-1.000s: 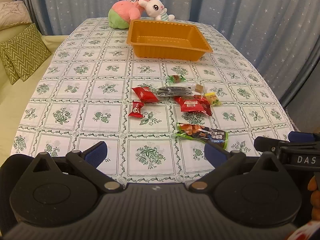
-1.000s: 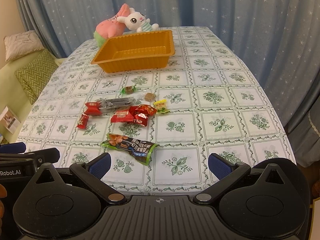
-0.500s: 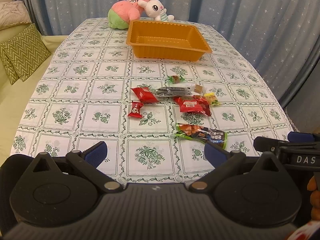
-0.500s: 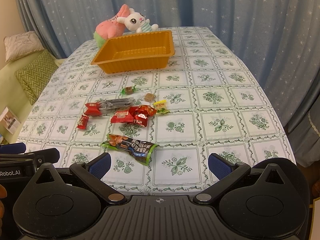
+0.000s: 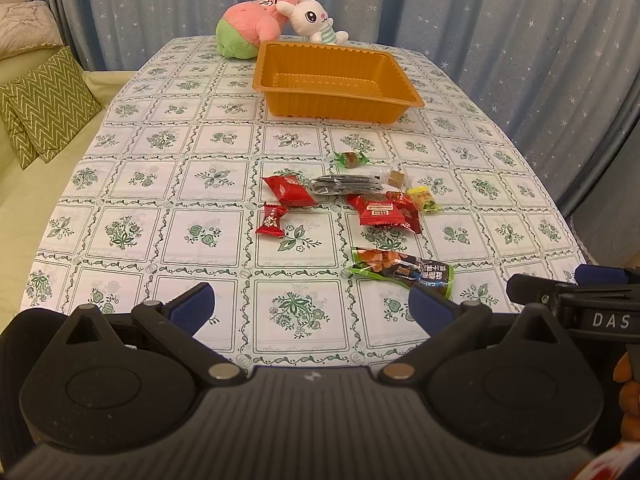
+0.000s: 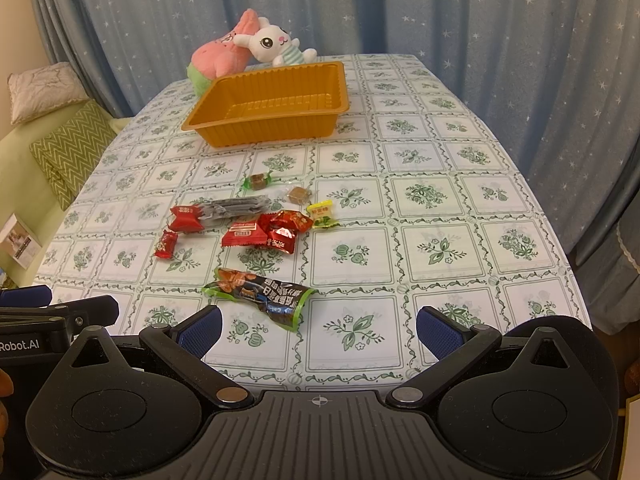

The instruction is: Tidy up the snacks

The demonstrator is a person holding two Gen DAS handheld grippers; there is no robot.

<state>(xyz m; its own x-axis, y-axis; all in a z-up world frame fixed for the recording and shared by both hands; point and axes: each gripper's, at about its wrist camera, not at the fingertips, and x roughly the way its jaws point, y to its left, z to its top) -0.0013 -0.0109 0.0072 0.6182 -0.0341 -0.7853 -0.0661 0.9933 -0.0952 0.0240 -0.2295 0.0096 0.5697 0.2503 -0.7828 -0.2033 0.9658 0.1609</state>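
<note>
Looking along the left gripper (image 5: 310, 306), the left wrist view shows both blue pads spread wide with nothing between them, held low over the near edge of the table (image 5: 132, 184). Scattered snacks lie mid-table: a small red candy (image 5: 272, 220), a red packet (image 5: 290, 191), a dark long packet (image 5: 346, 184), a pair of overlapping red packets (image 5: 384, 211), a yellow candy (image 5: 423, 199), a green-wrapped candy (image 5: 351, 159) and a brown cube candy (image 5: 396, 178). Nearest lies a long green-edged packet (image 5: 402, 270), partly hidden behind the right pad. An orange tray (image 5: 336, 98) stands empty beyond the snacks, well apart from them, with two plush toys (image 5: 276, 24) behind it. Compared with the earlier frames, the scene is nearly unchanged; the camera has drifted only slightly.

Seen from the right wrist view, the right gripper (image 6: 318, 330) is likewise spread and empty, and the green-edged packet (image 6: 260, 294) lies just ahead of its left pad. The tray (image 6: 264, 128) holds nothing.

Judgement: sorting has not begun. No snack has moved, so every piece remains to be carried to the tray, the nearest packet being the likely first pick.
</note>
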